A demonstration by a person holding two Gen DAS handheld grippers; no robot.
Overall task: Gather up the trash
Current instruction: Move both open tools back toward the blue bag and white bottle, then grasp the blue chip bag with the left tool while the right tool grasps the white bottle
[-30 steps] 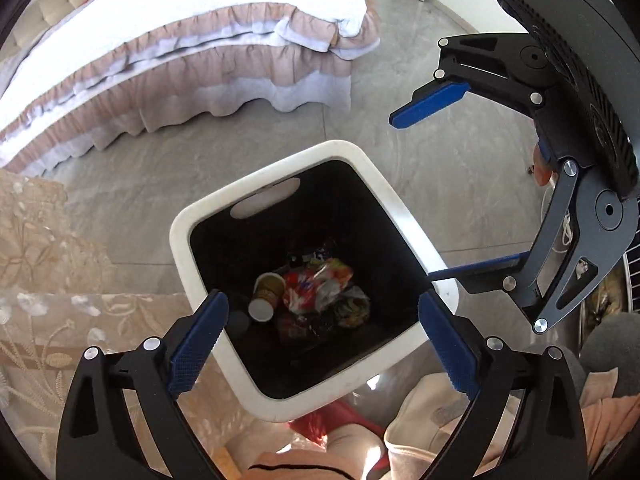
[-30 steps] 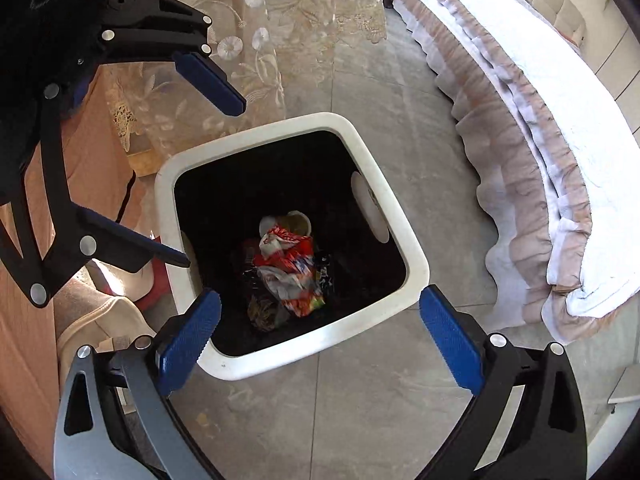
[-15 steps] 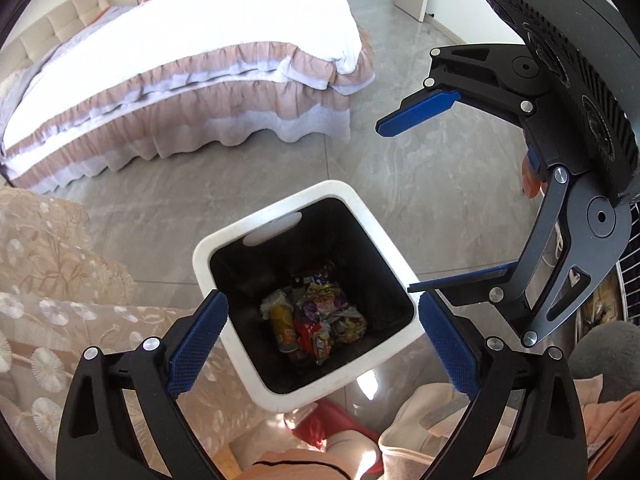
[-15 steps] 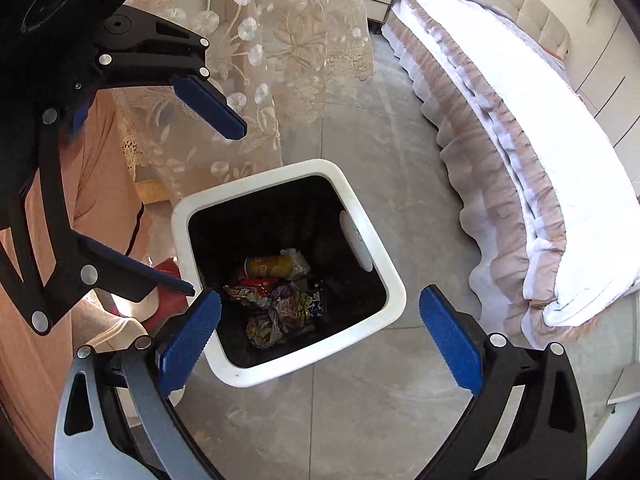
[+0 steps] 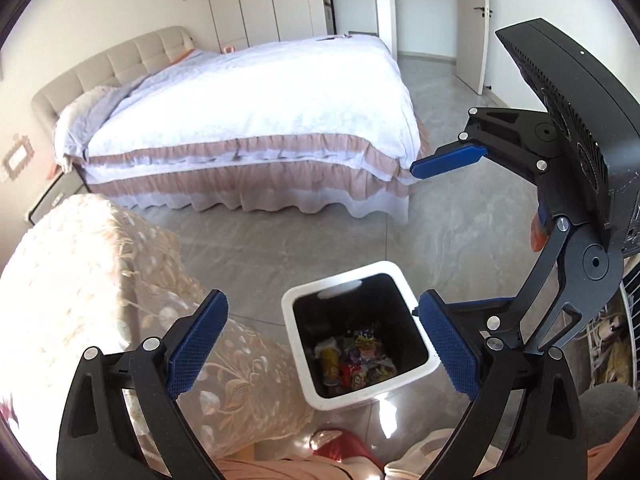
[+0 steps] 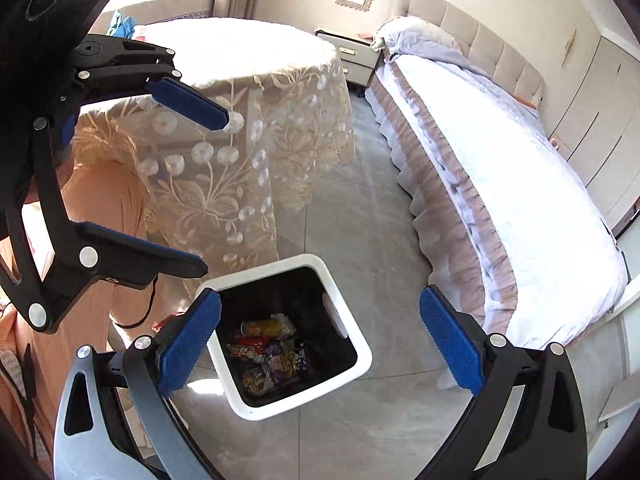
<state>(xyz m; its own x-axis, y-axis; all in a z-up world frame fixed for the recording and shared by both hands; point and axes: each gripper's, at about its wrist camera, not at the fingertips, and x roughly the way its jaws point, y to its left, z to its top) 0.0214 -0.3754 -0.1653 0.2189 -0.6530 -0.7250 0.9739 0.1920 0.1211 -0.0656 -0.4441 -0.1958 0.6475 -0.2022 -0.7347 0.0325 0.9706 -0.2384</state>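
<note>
A white square trash bin (image 5: 304, 364) with a black inside stands on the grey floor; it also shows in the right wrist view (image 6: 356, 344). Crumpled snack wrappers (image 5: 360, 364) and a small can (image 6: 260, 326) lie at its bottom. My left gripper (image 5: 324, 344) is open and empty, well above the bin. My right gripper (image 6: 320, 348) is open and empty too, also high above it. Each gripper shows in the other's view: the right one (image 5: 440, 236) and the left one (image 6: 196, 188).
A round table with a lace cloth (image 6: 248, 120) stands beside the bin. A bed with a white cover and pink frills (image 5: 256, 120) lies across the floor. A nightstand (image 6: 352, 56) and wardrobes (image 5: 260, 4) stand by the walls. The person's orange clothing (image 6: 100, 208) is at left.
Both grippers have risen away from the bin, so it looks smaller and more of the room shows. The trash has settled at the bin's bottom.
</note>
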